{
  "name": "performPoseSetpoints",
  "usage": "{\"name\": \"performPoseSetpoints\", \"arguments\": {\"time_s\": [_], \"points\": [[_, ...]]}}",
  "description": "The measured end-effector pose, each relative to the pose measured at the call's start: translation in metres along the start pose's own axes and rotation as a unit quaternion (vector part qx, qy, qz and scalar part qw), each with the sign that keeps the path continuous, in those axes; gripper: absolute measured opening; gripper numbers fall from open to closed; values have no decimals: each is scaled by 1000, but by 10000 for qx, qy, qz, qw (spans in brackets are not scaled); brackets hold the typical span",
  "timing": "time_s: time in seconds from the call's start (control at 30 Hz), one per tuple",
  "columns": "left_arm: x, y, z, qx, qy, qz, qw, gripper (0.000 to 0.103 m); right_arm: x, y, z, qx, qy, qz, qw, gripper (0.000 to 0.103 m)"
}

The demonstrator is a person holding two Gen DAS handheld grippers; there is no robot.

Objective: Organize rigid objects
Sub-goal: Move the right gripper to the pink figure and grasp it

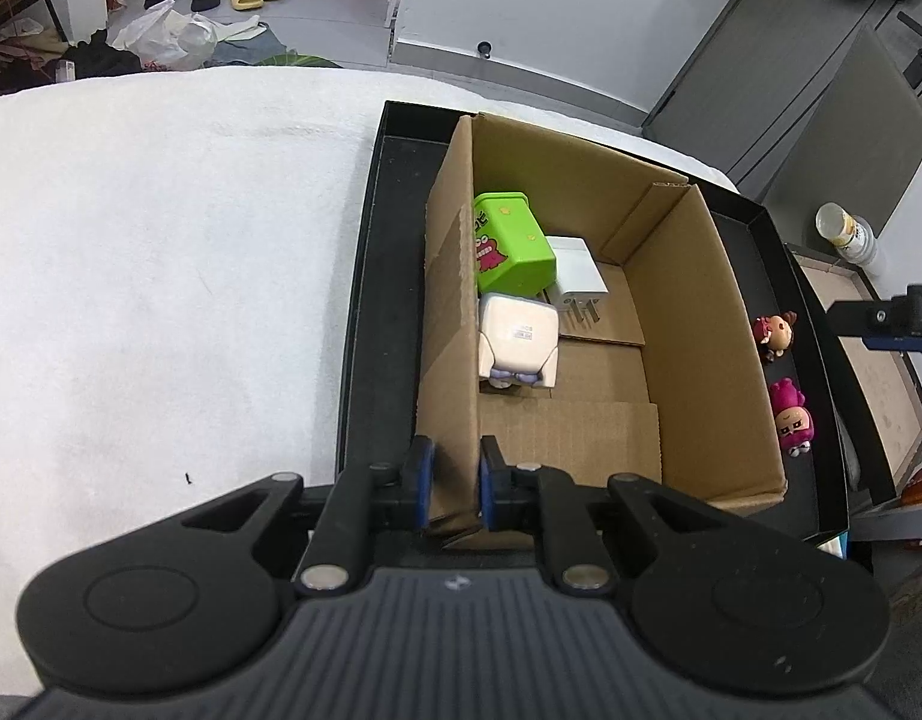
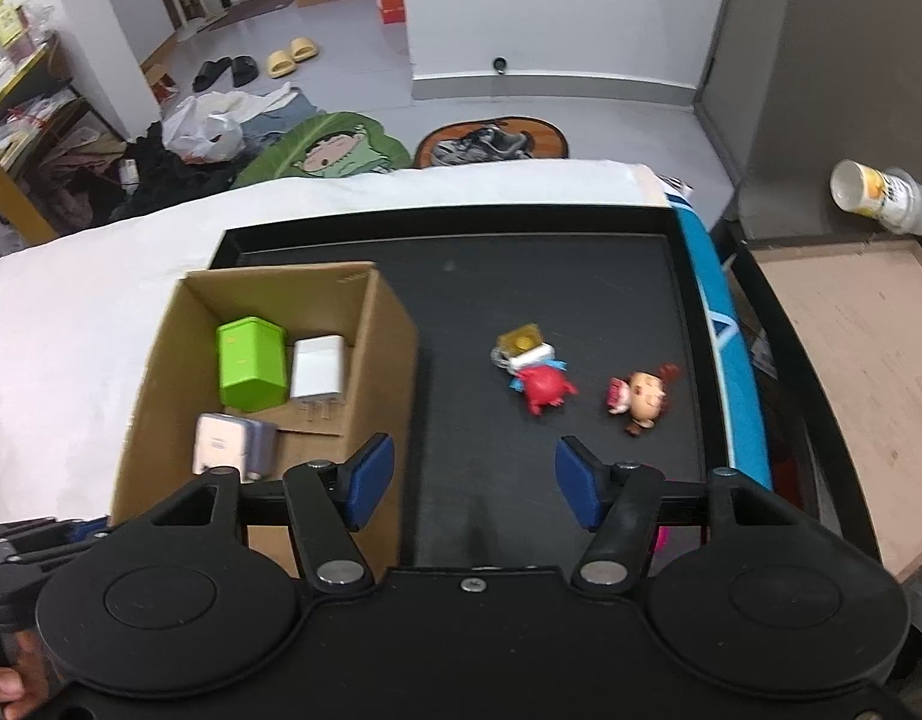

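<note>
A cardboard box (image 1: 688, 324) stands in a black tray (image 1: 377, 276). It holds a green tin (image 1: 511, 249), a white plug adapter (image 1: 574, 279) and a white charger (image 1: 517, 339). My left gripper (image 1: 455, 483) is shut on the box's left wall at its near corner. My right gripper (image 2: 472, 483) is open and empty above the tray floor (image 2: 580, 276), to the right of the box (image 2: 395, 324). Ahead of it lie a red figurine with a keychain (image 2: 538, 378) and a brown-haired doll (image 2: 640, 399). The doll (image 1: 775, 330) and a pink figurine (image 1: 790, 417) show in the left wrist view.
The tray sits on a white cloth-covered table (image 1: 161, 270). A blue strip (image 2: 718, 330) lies along the tray's right side. A wooden-bottomed frame (image 2: 850, 372) and a paper cup (image 2: 868, 189) are to the right. Floor clutter lies beyond the table.
</note>
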State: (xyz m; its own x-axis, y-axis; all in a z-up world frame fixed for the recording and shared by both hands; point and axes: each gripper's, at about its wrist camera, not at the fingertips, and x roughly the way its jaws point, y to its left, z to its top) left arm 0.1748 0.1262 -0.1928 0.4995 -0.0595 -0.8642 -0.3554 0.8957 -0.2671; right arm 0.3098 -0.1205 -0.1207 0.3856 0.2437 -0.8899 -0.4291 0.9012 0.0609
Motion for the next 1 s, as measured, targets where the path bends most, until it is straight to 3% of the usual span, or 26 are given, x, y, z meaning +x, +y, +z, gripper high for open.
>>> {"name": "performPoseSetpoints", "arguments": {"time_s": [0.6,0.8,1.0], "points": [[-3,-4,3,58,118,60,9999,12,43,-41,-17,338,245,-199,9989,60],[-2,-3,4,8,145,38,9999,12,57,-53,-20,419,472,-461,9969,60],[-2,-3,4,24,151,34,9999,12,71,-63,-20,552,687,-545,9946,52]]}}
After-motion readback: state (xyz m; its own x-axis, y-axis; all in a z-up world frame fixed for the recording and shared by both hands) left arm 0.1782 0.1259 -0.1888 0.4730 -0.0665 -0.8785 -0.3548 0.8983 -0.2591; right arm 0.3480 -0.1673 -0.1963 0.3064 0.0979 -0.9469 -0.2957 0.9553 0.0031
